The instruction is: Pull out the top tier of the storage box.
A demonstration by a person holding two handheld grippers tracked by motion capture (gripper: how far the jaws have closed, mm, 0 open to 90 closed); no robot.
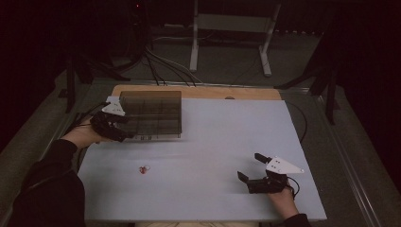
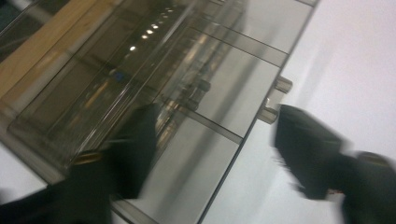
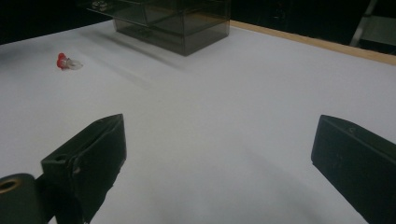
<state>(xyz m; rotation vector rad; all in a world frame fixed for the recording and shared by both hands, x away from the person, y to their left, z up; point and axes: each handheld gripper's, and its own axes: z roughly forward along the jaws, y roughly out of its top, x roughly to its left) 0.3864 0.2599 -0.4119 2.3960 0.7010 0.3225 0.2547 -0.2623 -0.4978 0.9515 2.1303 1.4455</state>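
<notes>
The left gripper (image 1: 124,128) sits at the table's far left, forearm reaching in from the lower left, jaws spread apart with nothing pinched. The right gripper (image 1: 250,166) rests low at the near right, jaws gaping wide and empty.

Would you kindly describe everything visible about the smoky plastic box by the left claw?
The smoky plastic box is a translucent grey-brown organiser, split by thin dividers into rectangular compartments, with small hinge-like knobs along one edge. It sits flat at the white table's far left. The left claw is at its near-left corner with jaws apart; contact is unclear.
</notes>
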